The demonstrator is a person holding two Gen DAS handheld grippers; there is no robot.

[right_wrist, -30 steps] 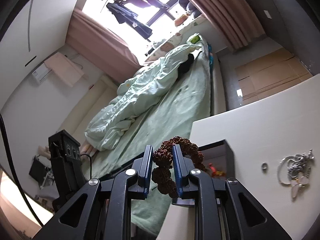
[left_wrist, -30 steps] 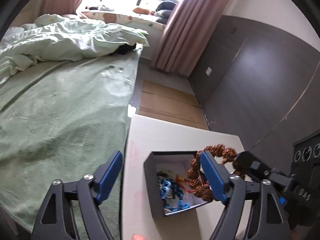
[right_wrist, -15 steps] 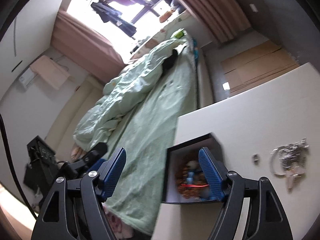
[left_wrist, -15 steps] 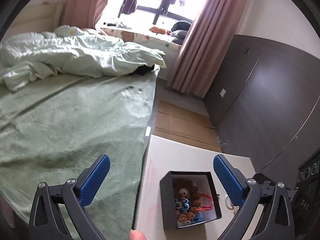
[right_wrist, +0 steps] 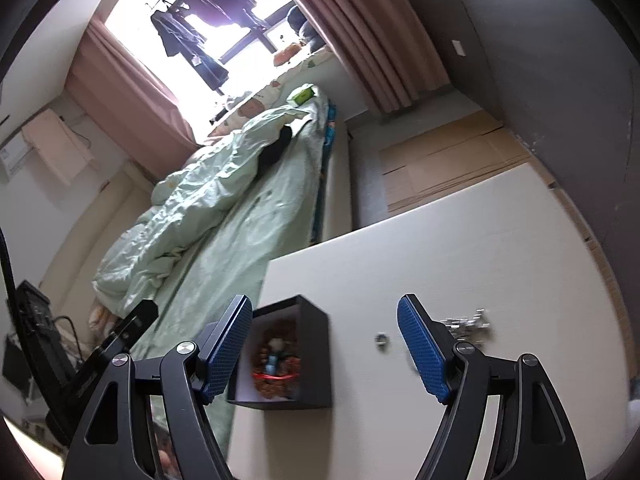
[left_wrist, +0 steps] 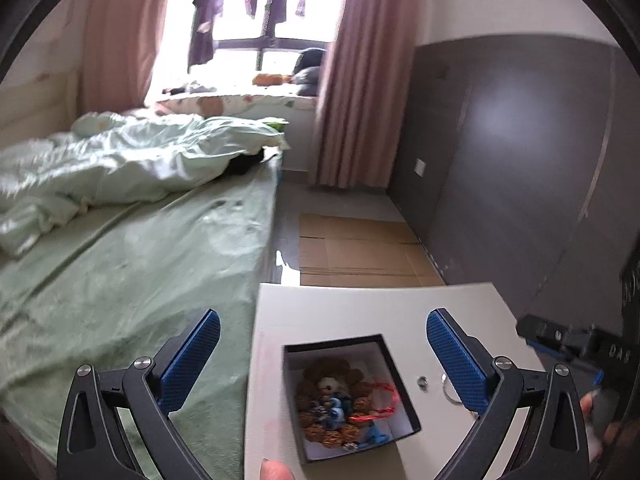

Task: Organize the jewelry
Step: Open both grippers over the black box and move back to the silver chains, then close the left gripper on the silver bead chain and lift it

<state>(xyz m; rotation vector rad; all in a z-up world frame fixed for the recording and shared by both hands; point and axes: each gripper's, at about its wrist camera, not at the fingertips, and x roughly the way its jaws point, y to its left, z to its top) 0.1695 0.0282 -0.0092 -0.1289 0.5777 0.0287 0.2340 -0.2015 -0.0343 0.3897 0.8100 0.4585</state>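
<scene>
On the white table (left_wrist: pixel 360 308), beside the green bed (left_wrist: pixel 132 264), sits a black box (left_wrist: pixel 404 400) with a white interior. Left gripper (left_wrist: pixel 323 354) hangs above it, jaws spread wide, nothing between the pads. Brown bead bracelet (left_wrist: pixel 332 376) lies coiled inside the box, together with a red cord (left_wrist: pixel 384 394) and small blue pieces (left_wrist: pixel 338 404). Just right of the box, on bare tabletop, a small silver ring (left_wrist: pixel 422 381). Right gripper (right_wrist: pixel 325 346) is released too, jaws having just been opening, empty; box below its left finger. Farther right, silver jewelry (right_wrist: pixel 466 322) near the right finger, partly hidden, blurred
</scene>
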